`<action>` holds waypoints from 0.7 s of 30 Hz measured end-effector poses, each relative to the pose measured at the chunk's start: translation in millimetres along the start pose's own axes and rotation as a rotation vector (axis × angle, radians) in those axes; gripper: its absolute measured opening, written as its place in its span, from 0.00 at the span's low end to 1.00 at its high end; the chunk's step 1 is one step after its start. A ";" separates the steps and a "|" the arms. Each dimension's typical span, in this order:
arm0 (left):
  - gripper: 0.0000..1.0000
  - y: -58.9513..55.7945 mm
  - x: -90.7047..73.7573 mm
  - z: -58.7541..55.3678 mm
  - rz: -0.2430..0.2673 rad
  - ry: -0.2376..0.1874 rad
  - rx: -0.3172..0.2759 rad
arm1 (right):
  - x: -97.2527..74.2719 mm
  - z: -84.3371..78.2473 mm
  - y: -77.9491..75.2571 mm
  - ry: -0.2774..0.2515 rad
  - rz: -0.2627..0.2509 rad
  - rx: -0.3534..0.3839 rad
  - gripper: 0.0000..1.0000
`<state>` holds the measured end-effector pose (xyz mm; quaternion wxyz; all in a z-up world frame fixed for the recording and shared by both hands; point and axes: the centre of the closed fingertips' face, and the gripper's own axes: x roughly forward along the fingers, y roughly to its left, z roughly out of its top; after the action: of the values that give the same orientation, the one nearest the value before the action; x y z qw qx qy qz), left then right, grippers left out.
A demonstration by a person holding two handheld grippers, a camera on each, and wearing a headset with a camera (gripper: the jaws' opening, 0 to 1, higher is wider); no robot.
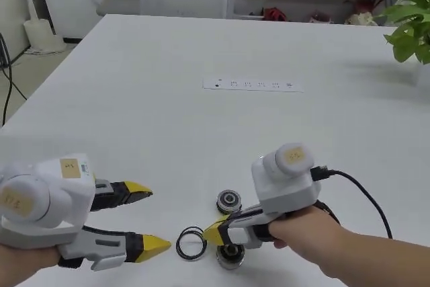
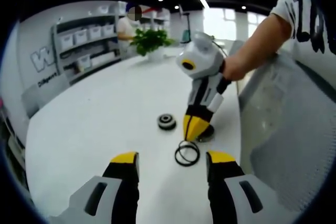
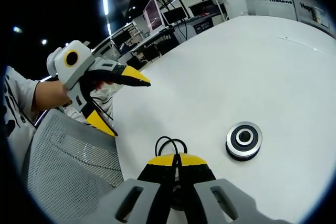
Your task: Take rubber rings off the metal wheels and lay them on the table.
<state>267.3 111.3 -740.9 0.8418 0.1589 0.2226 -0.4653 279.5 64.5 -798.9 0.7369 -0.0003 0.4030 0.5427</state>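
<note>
Two thin black rubber rings (image 1: 191,242) lie overlapping and flat on the white table (image 1: 134,99), off the wheels and where the task wants them. The right gripper (image 1: 213,233) angles its yellow tips down just beside the loops, jaws pressed together. Nothing can be made out between the jaws.

Directly beneath that gripper sits a metal wheel (image 1: 230,255), partly hidden by it, so whether it carries a ring cannot be told. A second metal wheel (image 1: 228,201) lies flat a little farther up the table, apart from the rings. In the right gripper view its dark outer band suggests a ring not yet taken off.

The left gripper (image 1: 149,217) hovers to the left of the rings, jaws spread wide and aimed at the cluster. That stance would suit steadying a wheel while the other tool peels.

A hand (image 1: 302,233) wraps the right gripper's handle, and a black cable (image 1: 363,196) trails off behind it. Farther out, a power strip (image 1: 252,85) lies at the table's middle and a leafy plant (image 1: 410,25) stands at its right edge, both well apart from the work.
</note>
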 end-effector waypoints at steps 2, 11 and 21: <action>0.52 -0.1 -0.2 -0.3 0.001 0.000 -0.002 | 0.4 -0.2 -0.3 0.003 -0.003 0.000 0.00; 0.52 -0.8 -1.0 -1.4 0.004 0.002 -0.006 | 2.7 0.2 -2.3 0.001 -0.012 0.026 0.00; 0.52 -0.3 -1.2 -3.6 0.007 0.006 -0.010 | 5.5 -1.5 -5.2 0.008 -0.024 0.048 0.01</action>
<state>265.7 113.7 -743.4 0.8436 0.1571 0.2269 -0.4607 283.2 66.1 -805.4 0.7416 0.0102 0.4189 0.5239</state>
